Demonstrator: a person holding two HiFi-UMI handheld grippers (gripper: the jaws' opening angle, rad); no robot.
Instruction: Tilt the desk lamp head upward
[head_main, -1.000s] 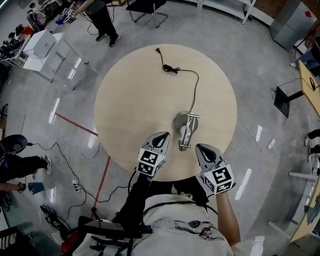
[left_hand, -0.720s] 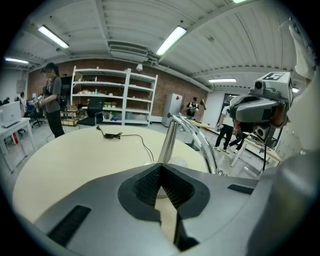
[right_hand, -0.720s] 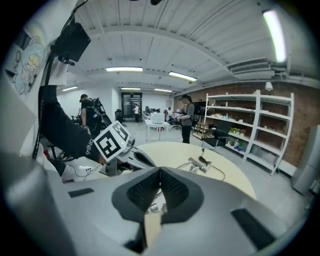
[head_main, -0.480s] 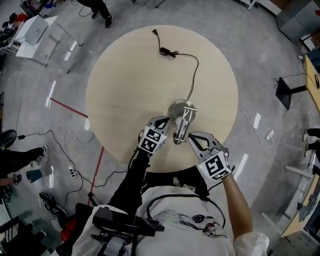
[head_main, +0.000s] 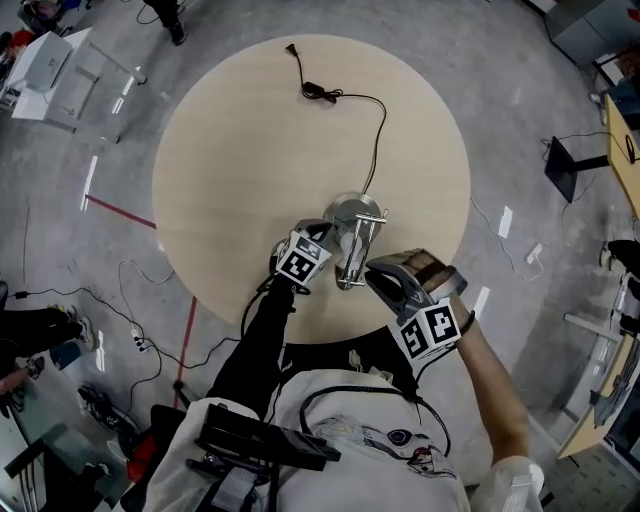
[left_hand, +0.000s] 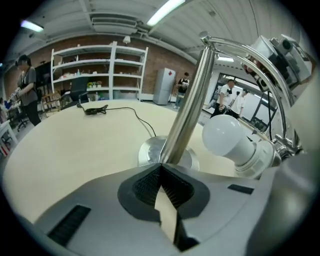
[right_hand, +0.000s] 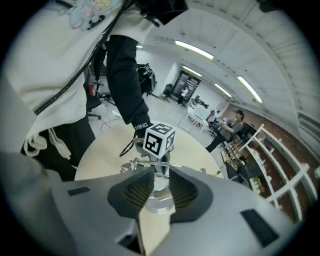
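At the near edge of the round table (head_main: 220, 150), on my side, the desk lamp (head_main: 352, 232) is standing, and its cord (head_main: 378, 140) is running toward the far edge. I am working on it with both tools.

The left gripper (left_hand: 160, 169) is clenched with nothing inside. Its tips are sitting just in front of the slanted metal pole (left_hand: 189, 100), close to the base (left_hand: 149, 150). The white bulb (left_hand: 227, 140) is hanging to the right of the pole.

The right gripper (right_hand: 159, 180) has just been opening its jaws. A shiny metal part of the lamp head (right_hand: 160, 196) is lying between them, but the pads are not pressing on it.

To do this step well, I think I should close the right jaws firmly on the metal and never on the bulb. Then I should raise the head slowly in an arc around its hinge. The left tips should be pushing against the pole or the base, because I judge the lamp can slide or tip over the near edge.
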